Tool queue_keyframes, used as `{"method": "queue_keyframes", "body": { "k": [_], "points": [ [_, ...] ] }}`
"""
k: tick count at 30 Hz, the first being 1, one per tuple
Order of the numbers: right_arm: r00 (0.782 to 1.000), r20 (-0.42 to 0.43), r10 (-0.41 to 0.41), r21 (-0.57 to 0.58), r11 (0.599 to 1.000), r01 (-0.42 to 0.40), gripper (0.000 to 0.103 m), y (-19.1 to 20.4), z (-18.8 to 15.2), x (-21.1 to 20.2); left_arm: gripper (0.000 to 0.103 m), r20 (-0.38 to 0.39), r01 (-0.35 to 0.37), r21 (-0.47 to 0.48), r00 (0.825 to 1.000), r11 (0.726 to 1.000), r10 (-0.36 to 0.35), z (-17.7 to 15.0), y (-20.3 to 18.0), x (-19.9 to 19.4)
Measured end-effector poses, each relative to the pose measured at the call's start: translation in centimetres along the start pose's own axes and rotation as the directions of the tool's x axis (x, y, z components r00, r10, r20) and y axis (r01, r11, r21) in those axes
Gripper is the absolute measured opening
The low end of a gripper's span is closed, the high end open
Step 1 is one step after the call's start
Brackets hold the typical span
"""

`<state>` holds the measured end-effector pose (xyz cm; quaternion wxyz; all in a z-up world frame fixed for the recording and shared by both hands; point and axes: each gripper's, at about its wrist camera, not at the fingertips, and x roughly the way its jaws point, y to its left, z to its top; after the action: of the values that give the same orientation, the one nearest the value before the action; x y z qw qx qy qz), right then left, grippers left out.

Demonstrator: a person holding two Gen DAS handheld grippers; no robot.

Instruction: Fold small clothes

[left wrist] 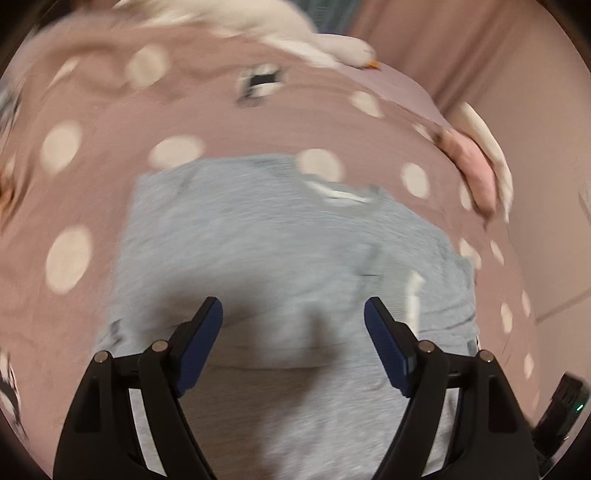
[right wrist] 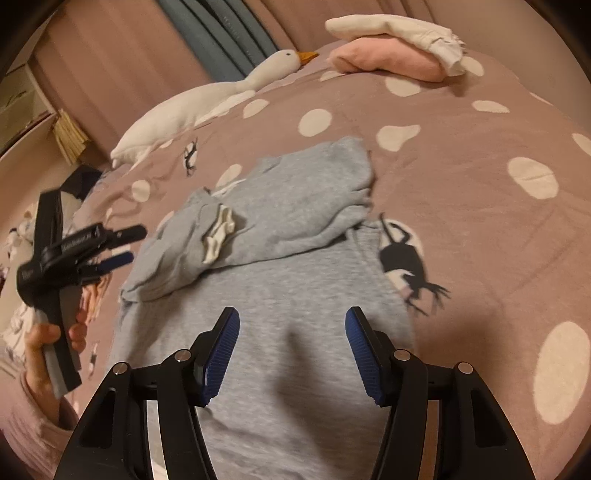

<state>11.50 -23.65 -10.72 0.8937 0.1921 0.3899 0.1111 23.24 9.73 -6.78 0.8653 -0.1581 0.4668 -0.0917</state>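
A grey garment (right wrist: 295, 206) lies on the dotted pink bedspread (right wrist: 480, 155), its top part folded over with a white label (right wrist: 219, 236) showing. My right gripper (right wrist: 292, 314) hovers open over the garment's lower part, with nothing between its blue pads. My left gripper (right wrist: 136, 244) is off the garment's left edge in the right wrist view, held by a hand (right wrist: 40, 343). In the blurred left wrist view the left gripper (left wrist: 293, 306) stands wide open above the grey garment (left wrist: 258, 229), gripping nothing.
A white plush goose (right wrist: 207, 103) lies at the far left of the bed. A folded pink garment (right wrist: 388, 59) with a white one (right wrist: 399, 29) on top sits at the far right. A pink curtain (right wrist: 110, 55) hangs behind.
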Motion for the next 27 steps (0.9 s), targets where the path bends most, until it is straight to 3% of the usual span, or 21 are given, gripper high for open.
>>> {"method": "queue_keyframes", "body": {
  "k": [2,6,8,11,16,18,20,22,23,27],
  "points": [
    [1.000,-0.008,0.006,-0.012,1.000,-0.006,0.060,0.6,0.1,0.4,0.079,-0.007,0.068,-0.123,0.998,0.990,-0.069,-0.2,3.4,-0.6],
    [1.000,-0.026,0.015,-0.031,0.999,-0.016,0.059,1.7,0.1,1.3,0.079,0.007,0.134,-0.254,0.991,0.958,-0.137,-1.3,7.9,-1.6],
    [0.999,-0.039,0.014,-0.036,0.999,-0.015,0.059,1.9,0.0,1.7,0.079,-0.018,0.119,-0.282,0.991,0.952,-0.130,-1.7,9.1,-1.0],
    [0.998,-0.058,0.012,-0.037,0.999,-0.014,0.060,2.2,-0.2,2.3,0.079,-0.050,0.158,-0.311,0.982,0.937,-0.182,-1.9,9.5,0.4],
    [0.997,-0.072,0.014,-0.034,0.999,-0.017,0.060,2.7,-0.3,2.6,0.079,-0.003,0.163,-0.353,0.985,0.921,-0.175,-0.6,9.7,1.9],
    [0.996,-0.083,0.017,-0.039,0.999,-0.020,0.059,3.0,-0.3,2.8,0.079,0.060,0.168,-0.400,0.986,0.901,-0.157,-0.2,10.6,1.6],
    [0.996,-0.090,0.019,-0.050,0.998,-0.024,0.060,3.3,-0.3,3.1,0.079,0.144,0.224,-0.476,0.974,0.850,-0.176,-0.4,12.3,0.8],
    [0.995,-0.097,0.026,-0.060,0.998,-0.032,0.060,3.7,-0.1,3.5,0.079,0.176,0.265,-0.530,0.964,0.806,-0.201,-0.9,13.6,0.8],
    [0.994,-0.104,0.036,-0.064,0.997,-0.043,0.060,4.0,0.3,3.9,0.079,0.167,0.270,-0.542,0.963,0.796,-0.212,-1.1,13.9,1.0],
    [0.986,-0.114,0.124,-0.068,0.989,-0.133,0.060,5.9,2.3,6.1,0.079,0.114,0.226,-0.473,0.974,0.852,-0.195,-1.0,12.7,1.0]
  ]
}}
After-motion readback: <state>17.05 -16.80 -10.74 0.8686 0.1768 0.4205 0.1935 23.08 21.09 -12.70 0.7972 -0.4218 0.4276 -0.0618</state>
